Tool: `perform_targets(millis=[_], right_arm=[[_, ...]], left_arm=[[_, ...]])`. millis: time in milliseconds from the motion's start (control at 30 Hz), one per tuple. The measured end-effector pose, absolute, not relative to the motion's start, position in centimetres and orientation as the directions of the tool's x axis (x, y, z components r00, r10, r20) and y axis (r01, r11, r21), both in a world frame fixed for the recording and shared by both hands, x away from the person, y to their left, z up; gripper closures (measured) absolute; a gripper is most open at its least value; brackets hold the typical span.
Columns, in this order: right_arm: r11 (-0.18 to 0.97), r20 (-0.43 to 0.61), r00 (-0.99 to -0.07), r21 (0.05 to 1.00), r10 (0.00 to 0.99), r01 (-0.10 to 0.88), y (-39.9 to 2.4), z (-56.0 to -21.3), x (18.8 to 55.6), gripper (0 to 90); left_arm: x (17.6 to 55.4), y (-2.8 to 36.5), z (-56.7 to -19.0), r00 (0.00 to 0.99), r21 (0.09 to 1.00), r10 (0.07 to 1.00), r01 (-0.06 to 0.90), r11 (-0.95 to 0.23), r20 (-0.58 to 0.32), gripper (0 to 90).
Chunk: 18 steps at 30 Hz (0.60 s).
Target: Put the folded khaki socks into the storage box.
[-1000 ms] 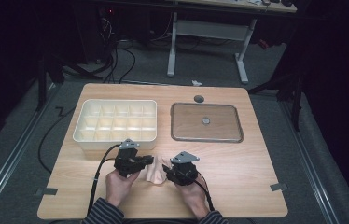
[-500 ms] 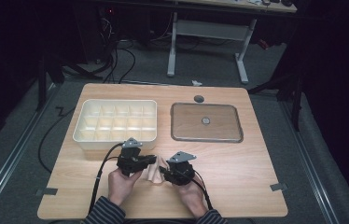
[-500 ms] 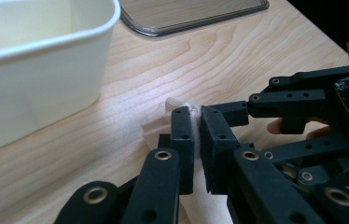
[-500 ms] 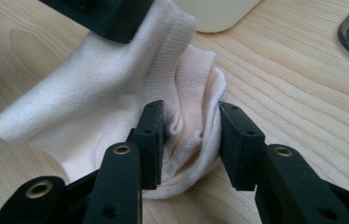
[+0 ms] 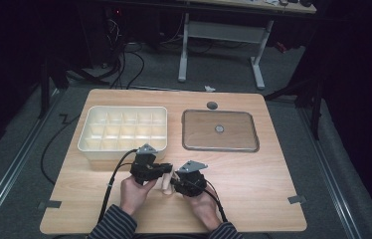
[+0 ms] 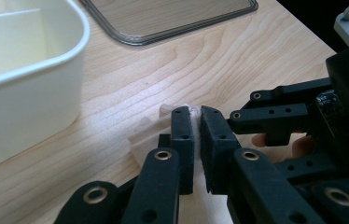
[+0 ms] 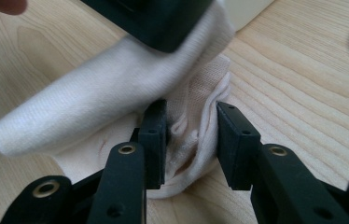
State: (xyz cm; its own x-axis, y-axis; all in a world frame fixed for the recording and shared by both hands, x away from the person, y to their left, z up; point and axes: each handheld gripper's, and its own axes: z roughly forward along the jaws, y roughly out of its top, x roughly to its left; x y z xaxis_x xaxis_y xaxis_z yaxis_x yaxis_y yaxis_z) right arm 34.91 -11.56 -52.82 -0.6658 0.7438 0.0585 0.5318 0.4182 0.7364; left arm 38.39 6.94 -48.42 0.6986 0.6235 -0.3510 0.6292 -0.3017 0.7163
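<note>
A cream-coloured sock (image 5: 165, 182) was found on the near part of the wooden desk (image 5: 253, 174), between the two hand-held tongs and just in front of the white compartment tray (image 5: 124, 130).

The left tongs (image 5: 166, 169) were observed clamped tight on one part of the sock. In the left gripper view the black jaws stood nearly together, with thin fabric (image 6: 151, 135) pinched between them. In the right gripper view that held part was seen raised as a rolled, tube-like length (image 7: 93, 98), tilted above the desk surface.

The right tongs (image 5: 174, 183) were set at a middling gap, and their jaws had just been closing. In the right gripper view the bunched, folded part of the sock (image 7: 193, 135) lay between the jaws. The left-hand jaw in that view was seen against the fabric; a gap was noted beside the right-hand jaw, so no firm grip was recorded.

The two tongs were positioned close together, tips facing. A clear rectangular lid (image 5: 220, 130) was noted lying flat on the desk, beside the tray and well apart from the sock. The person's hands (image 5: 135, 193) were seen entering from the near edge in striped sleeves (image 5: 114, 225).
</note>
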Motion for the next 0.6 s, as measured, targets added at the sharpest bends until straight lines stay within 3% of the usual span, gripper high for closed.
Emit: perform_targets(millis=[300,600], right_arm=[[0.415,0.079,-0.682,0.74,0.727,0.529,-11.6,-52.9,35.3,66.2],[0.396,0.082,-0.655,0.737,0.752,0.547,-12.6,-52.5,34.9,59.5]], left_arm=[[39.2,5.9,-49.3,0.685,0.7,0.624,0.652,-0.293,-0.377,84.4],[39.4,5.6,-49.9,0.687,0.693,0.645,0.643,-0.326,-0.334,84.2]])
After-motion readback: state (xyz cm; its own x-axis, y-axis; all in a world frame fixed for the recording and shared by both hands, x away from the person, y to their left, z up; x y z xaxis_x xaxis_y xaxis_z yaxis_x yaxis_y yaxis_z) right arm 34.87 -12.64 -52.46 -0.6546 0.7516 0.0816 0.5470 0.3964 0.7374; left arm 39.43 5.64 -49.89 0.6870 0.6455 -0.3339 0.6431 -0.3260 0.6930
